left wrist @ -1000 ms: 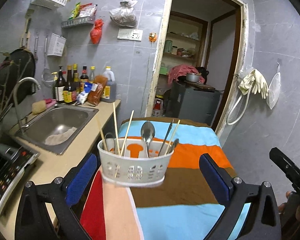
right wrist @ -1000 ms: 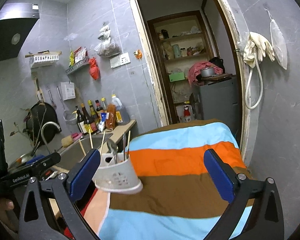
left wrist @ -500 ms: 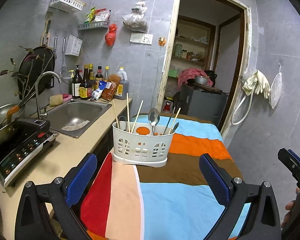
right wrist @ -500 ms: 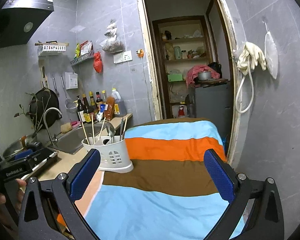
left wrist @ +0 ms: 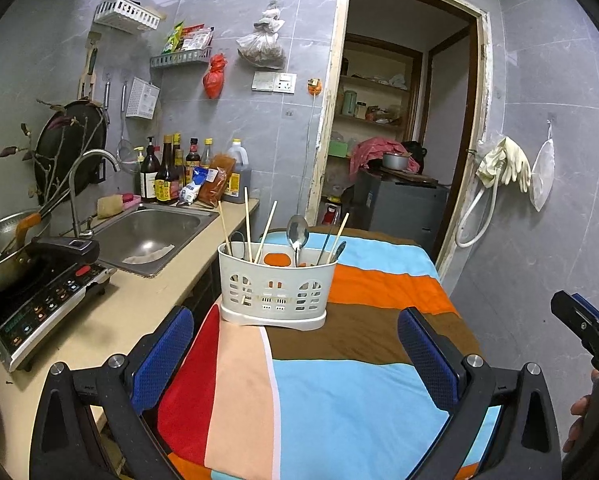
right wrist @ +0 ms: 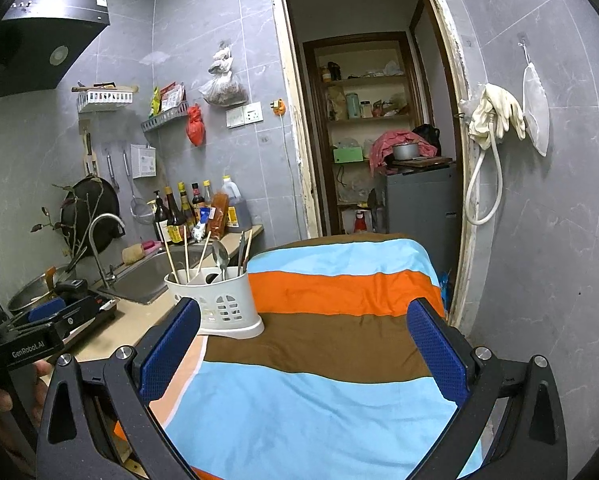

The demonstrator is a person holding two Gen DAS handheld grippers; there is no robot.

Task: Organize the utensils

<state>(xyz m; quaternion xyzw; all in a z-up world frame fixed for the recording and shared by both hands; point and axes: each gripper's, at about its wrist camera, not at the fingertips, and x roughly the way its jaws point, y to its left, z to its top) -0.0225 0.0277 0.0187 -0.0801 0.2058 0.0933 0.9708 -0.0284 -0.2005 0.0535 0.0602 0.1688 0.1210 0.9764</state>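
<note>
A white slotted utensil caddy [left wrist: 276, 290] stands upright on the striped cloth [left wrist: 339, 380] at the table's left edge. It holds several wooden chopsticks [left wrist: 248, 222] and a metal spoon [left wrist: 297, 232], all standing up. My left gripper [left wrist: 299, 360] is open and empty, pulled back with the caddy ahead between its fingers. My right gripper [right wrist: 303, 352] is open and empty over the cloth; the caddy [right wrist: 219, 300] is ahead on its left, just beyond the left finger [right wrist: 171, 348].
A counter [left wrist: 111, 320] runs along the left with a steel sink [left wrist: 147, 236], faucet, induction cooker [left wrist: 43, 300] with a pan, and sauce bottles [left wrist: 167, 176]. A doorway [right wrist: 379, 140] opens straight ahead. Gloves and a hose hang on the right wall [right wrist: 495, 128].
The caddy was tilted close in front of the left gripper; now it stands upright on the cloth. Both grippers have drawn back and up, so it looks farther off.
</note>
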